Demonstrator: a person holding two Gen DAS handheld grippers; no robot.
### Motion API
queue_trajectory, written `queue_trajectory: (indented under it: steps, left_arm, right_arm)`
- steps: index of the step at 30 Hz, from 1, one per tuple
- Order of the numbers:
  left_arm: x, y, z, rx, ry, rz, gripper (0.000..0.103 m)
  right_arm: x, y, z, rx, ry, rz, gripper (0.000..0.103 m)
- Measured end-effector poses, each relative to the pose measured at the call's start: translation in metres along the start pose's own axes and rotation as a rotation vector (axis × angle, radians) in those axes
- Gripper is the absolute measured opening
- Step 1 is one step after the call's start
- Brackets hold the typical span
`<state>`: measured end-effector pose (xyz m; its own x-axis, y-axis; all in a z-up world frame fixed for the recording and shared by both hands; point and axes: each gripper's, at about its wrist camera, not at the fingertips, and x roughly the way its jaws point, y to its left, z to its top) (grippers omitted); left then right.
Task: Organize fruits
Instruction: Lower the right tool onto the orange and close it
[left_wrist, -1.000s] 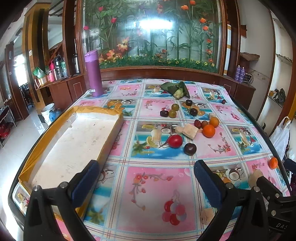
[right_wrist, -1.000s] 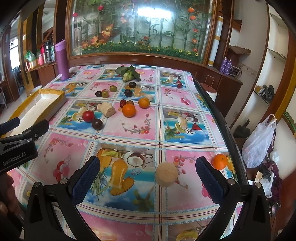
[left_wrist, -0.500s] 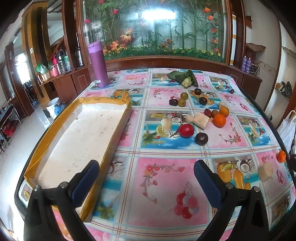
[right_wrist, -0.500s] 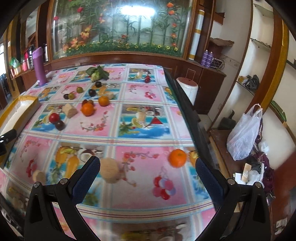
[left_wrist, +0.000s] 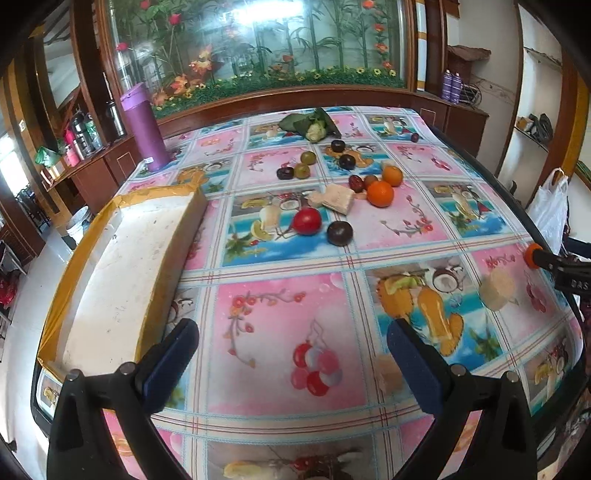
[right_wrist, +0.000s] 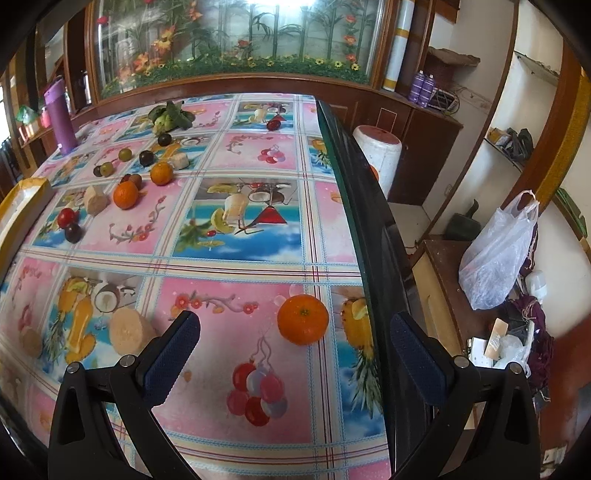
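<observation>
The right hand-held gripper hovers low over the near corner of the tabletop, its blue-padded fingers spread wide apart and holding nothing. Just ahead, between them, sits a lone orange close to the tabletop's right edge, with a pale cut chunk lying off to its left. The left hand-held gripper is likewise spread apart and empty above the patterned cloth. To its left a long white foam tray with yellow-taped rim runs lengthwise away from the camera; nothing lies in it. Farther on, mid-tabletop, the fruits cluster: a red tomato beside a dark plum, then two oranges, green and dark fruits. A purple flask stands upright at the far left corner.
</observation>
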<state>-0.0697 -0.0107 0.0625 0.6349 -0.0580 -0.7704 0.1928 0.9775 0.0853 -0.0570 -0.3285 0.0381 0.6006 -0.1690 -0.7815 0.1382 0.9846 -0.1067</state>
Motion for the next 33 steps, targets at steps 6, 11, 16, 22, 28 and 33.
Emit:
queue_trajectory:
  steps: [6, 11, 16, 22, 28, 33]
  left_arm:
    - [0.006, -0.012, -0.012, 0.03, 0.079, -0.078, 0.103]
    - [0.018, -0.021, -0.017, 0.031, 0.157, -0.121, 0.103]
    - [0.026, -0.029, -0.019, 0.02, 0.183, -0.147, 0.089]
    - [0.034, -0.035, -0.023, -0.006, 0.205, -0.194, 0.043]
    - [0.033, -0.04, -0.022, -0.006, 0.193, -0.188, 0.019]
    - [0.03, -0.041, -0.018, -0.014, 0.169, -0.189, 0.019]
  right_arm:
    - [0.02, 0.0, 0.001, -0.036, 0.047, 0.009, 0.091]
    - [0.029, 0.001, 0.002, -0.053, 0.068, 0.024, 0.074]
    - [0.034, -0.001, 0.002, -0.057, 0.078, 0.043, 0.063]
    - [0.037, 0.005, 0.002, -0.107, 0.076, 0.042, 0.053]
    - [0.032, 0.003, 0.003, -0.137, 0.039, 0.056, 0.034]
    - [0.021, -0.001, 0.002, -0.129, 0.01, 0.072, 0.034]
